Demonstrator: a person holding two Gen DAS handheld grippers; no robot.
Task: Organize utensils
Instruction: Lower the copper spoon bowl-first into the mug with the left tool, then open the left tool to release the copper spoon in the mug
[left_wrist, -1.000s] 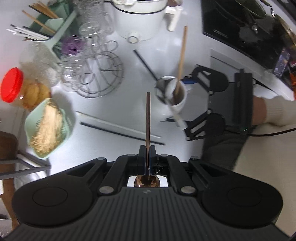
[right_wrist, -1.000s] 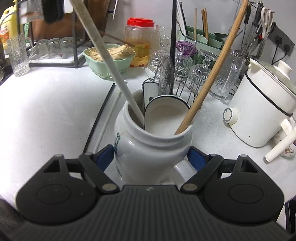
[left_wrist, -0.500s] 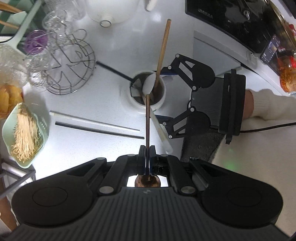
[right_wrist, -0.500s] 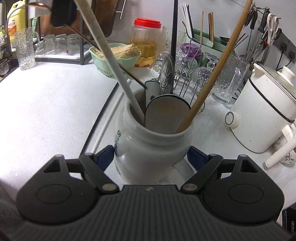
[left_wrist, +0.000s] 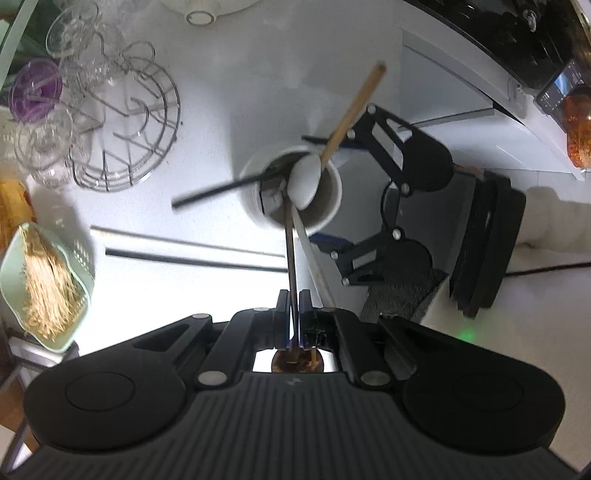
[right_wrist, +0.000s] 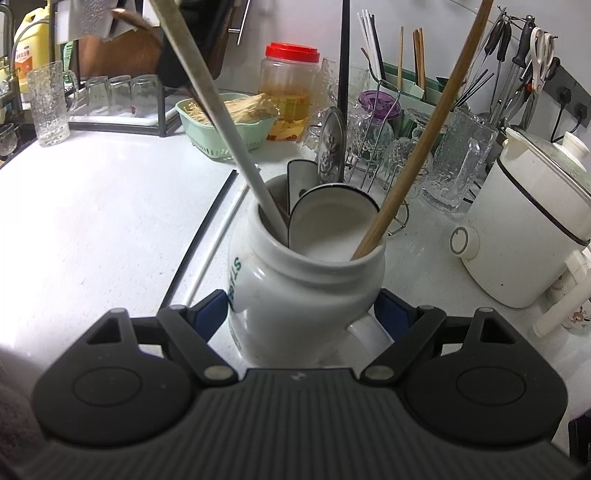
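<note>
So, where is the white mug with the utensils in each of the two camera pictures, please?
Left wrist view: the white mug is seen from above, a little above the picture's middle, with the right gripper around it.
Right wrist view: the mug stands upright at the middle, between the gripper's fingers.
Shared landmark: the long wooden handle leaning out of the mug; the green basket also shows in both.

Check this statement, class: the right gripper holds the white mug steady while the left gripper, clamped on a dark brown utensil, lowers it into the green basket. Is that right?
Wrong in one respect. The left gripper is lowering the dark brown utensil into the white mug, not the green basket. The left wrist view shows its tip inside the mug's mouth. The right gripper does hold the mug.
</note>
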